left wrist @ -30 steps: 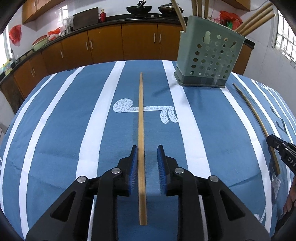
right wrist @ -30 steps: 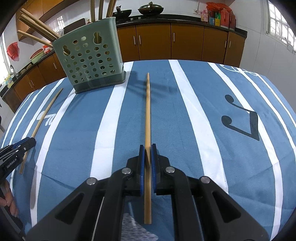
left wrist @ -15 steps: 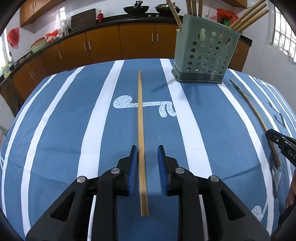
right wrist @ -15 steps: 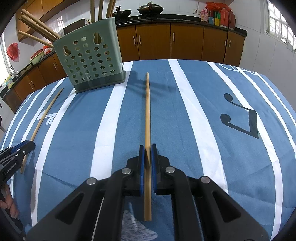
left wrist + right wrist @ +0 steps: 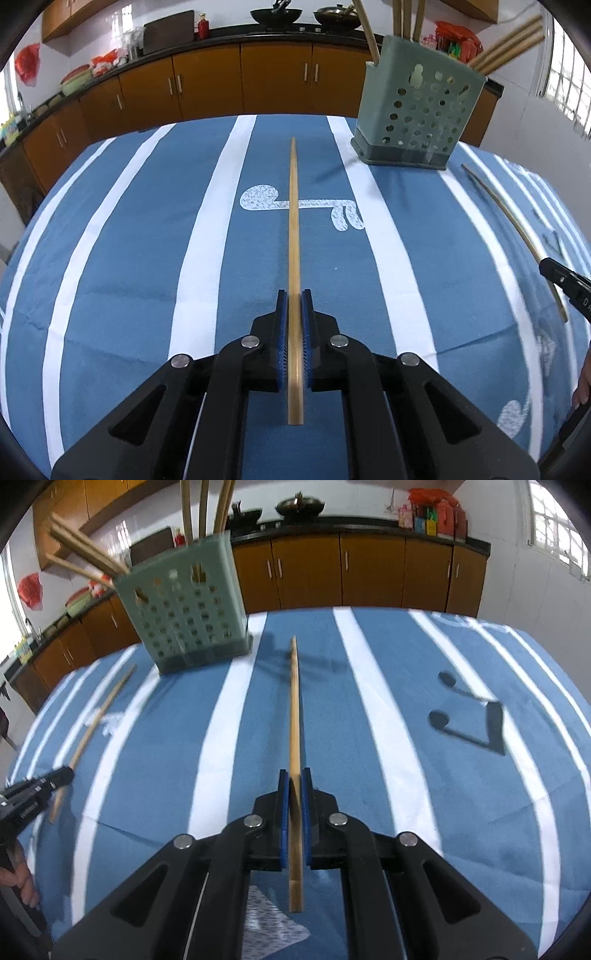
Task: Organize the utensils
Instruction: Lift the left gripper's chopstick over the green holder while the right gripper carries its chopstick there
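Striped tablecloth (image 5: 129, 240) | left claw (image 5: 294, 295) clamps chopstick (image 5: 293, 221) | right claw (image 5: 294, 775) clamps chopstick (image 5: 294, 709)

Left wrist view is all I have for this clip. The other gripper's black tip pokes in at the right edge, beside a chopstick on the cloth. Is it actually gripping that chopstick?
Observer: Yes. The right gripper is shut on the chopstick, with the pads pinching near its thick end.
Operator: Where does it point?
Observer: Its thin tip aims at the cloth just right of the green holder, not into it.
Operator: Anything further out on that side?
Observer: A black music-note print on the tablecloth.
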Motion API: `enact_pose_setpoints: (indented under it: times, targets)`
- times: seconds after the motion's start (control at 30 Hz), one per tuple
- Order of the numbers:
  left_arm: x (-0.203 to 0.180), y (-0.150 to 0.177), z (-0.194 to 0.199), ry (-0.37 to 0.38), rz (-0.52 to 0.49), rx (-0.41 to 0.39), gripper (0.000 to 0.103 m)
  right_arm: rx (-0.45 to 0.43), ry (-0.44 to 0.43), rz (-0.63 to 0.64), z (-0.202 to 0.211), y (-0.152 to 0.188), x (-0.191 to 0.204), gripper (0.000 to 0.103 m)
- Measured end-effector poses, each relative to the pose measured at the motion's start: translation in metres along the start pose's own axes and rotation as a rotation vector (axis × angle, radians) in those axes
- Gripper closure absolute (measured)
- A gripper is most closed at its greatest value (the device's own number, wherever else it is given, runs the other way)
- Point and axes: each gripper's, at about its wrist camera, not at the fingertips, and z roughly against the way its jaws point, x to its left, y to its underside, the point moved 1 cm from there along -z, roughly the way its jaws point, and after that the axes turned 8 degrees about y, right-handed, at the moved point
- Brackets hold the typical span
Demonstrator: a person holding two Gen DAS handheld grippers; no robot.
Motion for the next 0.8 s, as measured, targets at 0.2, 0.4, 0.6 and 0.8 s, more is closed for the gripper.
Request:
enact_pose_setpoints:
  times: [0.2, 0.4, 0.6, 0.8]
  targets:
    - [0.003, -0.014, 0.037, 0.048, 0.014, -0.092, 0.096, -0.127, -0.001, -0.032, 0.041, -0.023, -0.012, 0.096]
    - [0.001, -0.032, 0.075, 0.088, 0.011, -0.195, 0.096, -0.235, 0.001, -0.058, 0.074, -0.043, -0.022, 0.096]
    - [-0.002, -0.048, 0.098, 0.109, 0.002, -0.267, 0.096, -0.311, -0.008, -0.068, 0.097, -0.057, -0.025, 0.096]
    - [-0.010, -0.058, 0.109, 0.095, -0.030, -0.304, 0.096, -0.350, -0.018, -0.064, 0.108, -0.068, -0.022, 0.096]
